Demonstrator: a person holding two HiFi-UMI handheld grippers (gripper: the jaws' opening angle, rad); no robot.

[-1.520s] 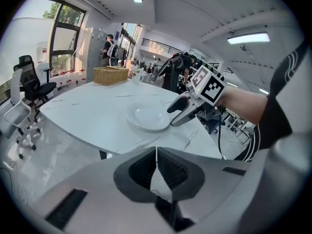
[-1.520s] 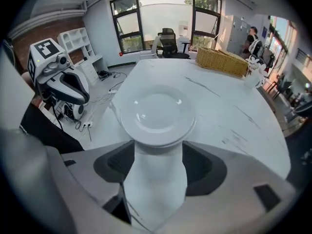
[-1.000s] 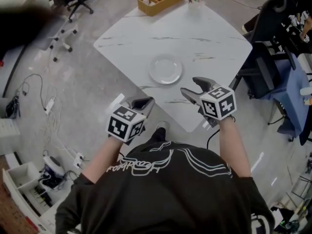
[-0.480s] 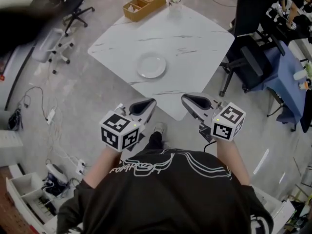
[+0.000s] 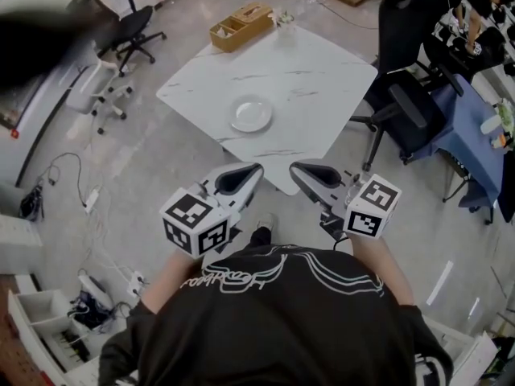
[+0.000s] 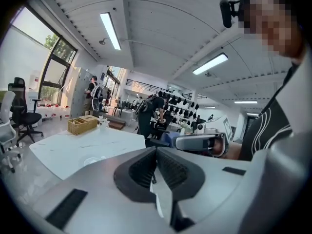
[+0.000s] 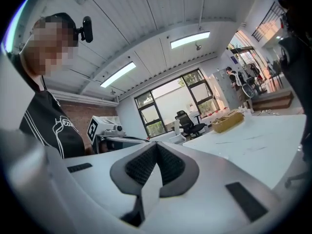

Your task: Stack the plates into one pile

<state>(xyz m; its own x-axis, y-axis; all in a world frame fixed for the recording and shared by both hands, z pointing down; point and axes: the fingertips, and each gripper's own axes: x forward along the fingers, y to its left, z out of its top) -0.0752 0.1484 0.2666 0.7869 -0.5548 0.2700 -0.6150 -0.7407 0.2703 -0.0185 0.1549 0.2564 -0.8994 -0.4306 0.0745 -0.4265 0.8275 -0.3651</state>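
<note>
Left tongs [image 5: 253, 170] shut, right tongs [image 5: 298, 170] just closed empty; round white plate pile [image 5: 251, 115] on white marble worktop [image 5: 322, 79] looks done, both should stay clear.

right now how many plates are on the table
1 plate shows, on the white table toward its near corner. It may be several plates already stacked; too small to tell.

Nothing is legible; script on the black shirt [image 5: 265, 324] is blurred.
</note>
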